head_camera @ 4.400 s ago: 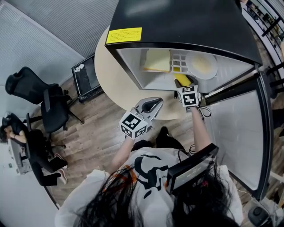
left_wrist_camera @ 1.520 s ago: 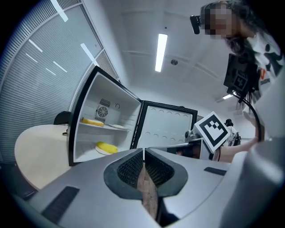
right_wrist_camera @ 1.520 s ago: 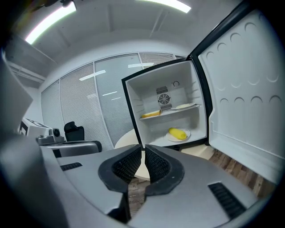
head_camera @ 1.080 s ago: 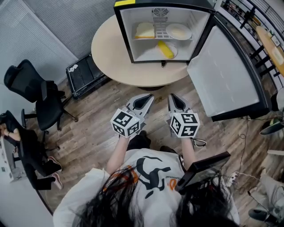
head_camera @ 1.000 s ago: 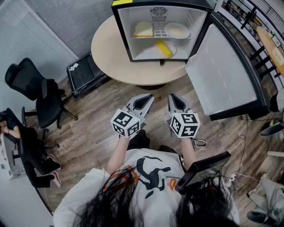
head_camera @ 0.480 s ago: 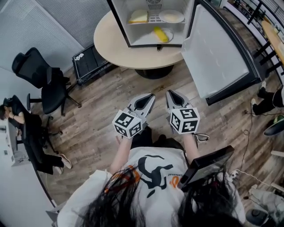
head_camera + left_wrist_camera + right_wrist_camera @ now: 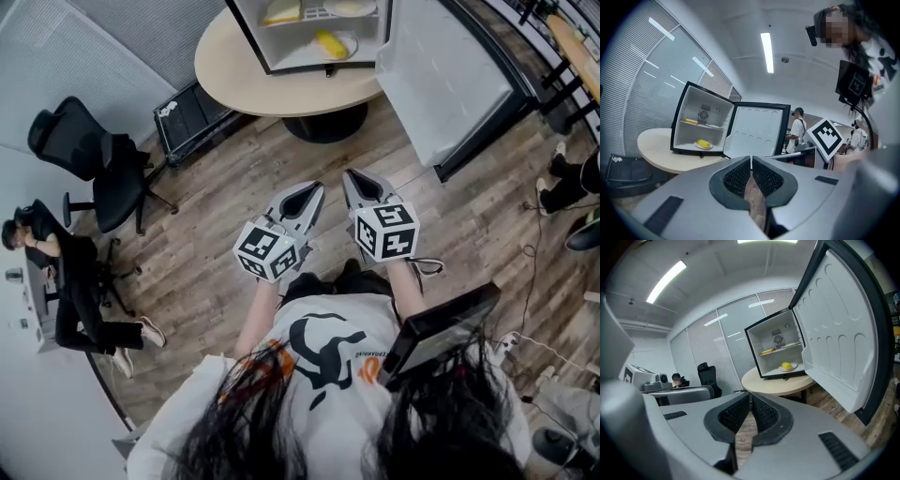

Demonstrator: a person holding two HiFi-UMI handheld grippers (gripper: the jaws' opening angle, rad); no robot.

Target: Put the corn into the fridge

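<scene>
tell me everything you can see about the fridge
A small black fridge with a white inside stands upright on a round pale table. Its door is swung wide open, showing a white moulded liner. A round fan grille sits in the back wall. One shelf splits the inside, and the corn lies on a plate on the bottom level.

Fridge [image 7: 246, 33] is set on the round table [image 7: 234, 80], door [image 7: 441, 75] swung open to its right. Corn [image 7: 329, 43] is laid on a plate [image 7: 346, 45] in the lower compartment, under the shelf. A case [image 7: 192, 117] is placed on the floor left of the table, a chair [image 7: 103, 159] further left. Left gripper [image 7: 314, 187] and right gripper [image 7: 352, 175] are held side by side over the floor, well apart from the table.
</scene>
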